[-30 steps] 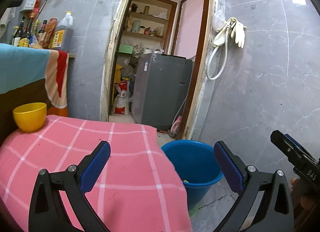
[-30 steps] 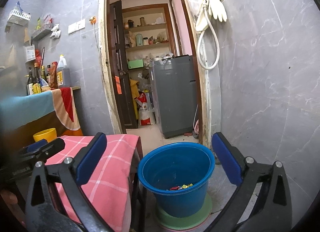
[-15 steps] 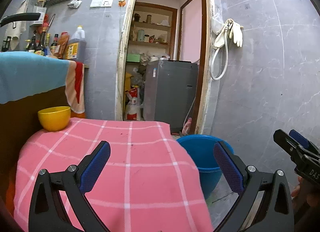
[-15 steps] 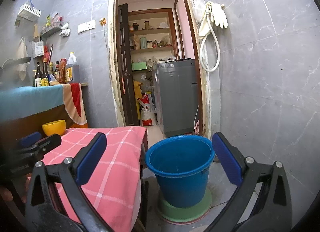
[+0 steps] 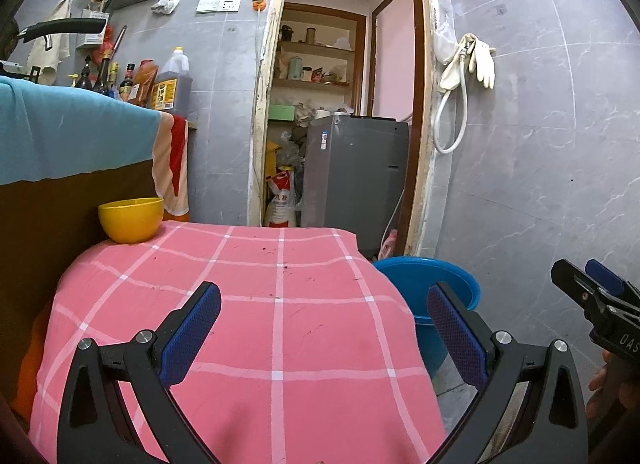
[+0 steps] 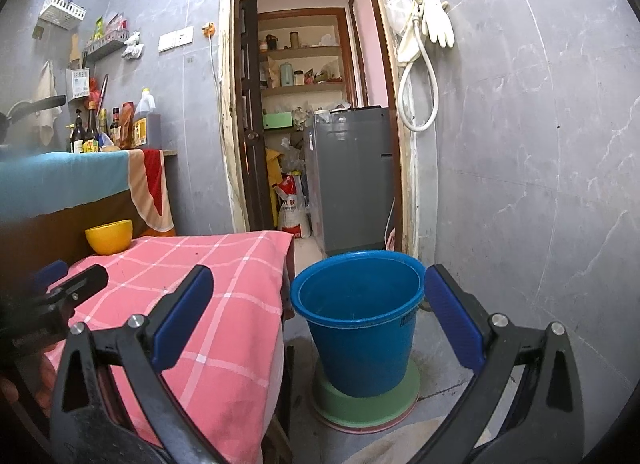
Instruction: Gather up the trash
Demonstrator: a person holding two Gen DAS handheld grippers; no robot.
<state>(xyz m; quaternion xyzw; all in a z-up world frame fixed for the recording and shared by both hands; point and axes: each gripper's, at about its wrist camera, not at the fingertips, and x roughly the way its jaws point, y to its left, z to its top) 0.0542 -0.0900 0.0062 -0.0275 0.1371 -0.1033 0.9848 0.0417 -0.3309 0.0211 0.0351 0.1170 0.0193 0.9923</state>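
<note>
Trash is not to be seen anywhere on the pink checked cloth [image 5: 280, 304]; only a few dark specks show near the far edge of the bench [image 6: 276, 238]. The blue bucket [image 6: 356, 320] that would take it stands on the floor on a green disc [image 6: 368, 404], just beside the bench's right edge, and from this low angle its bottom is hidden, so what lies inside cannot be told.

The left gripper [image 5: 324, 326] hangs over the near middle of the bench, jaws wide and empty. The right gripper [image 6: 320, 314] is off the bench's right edge, facing the bucket, also wide and empty.

My reading is that the collecting is done or nearly so, and the step in hand is a check. To do it well, sweep the view along all four edges of the cloth and down the overhang at the right corner, where scraps could hide in folds.

A yellow bowl [image 5: 131, 220] sits at the far left corner, close to a brown panel, so that corner is tight. The middle and near edge are open, and the right side has free room above the bucket up to the grey wall.
</note>
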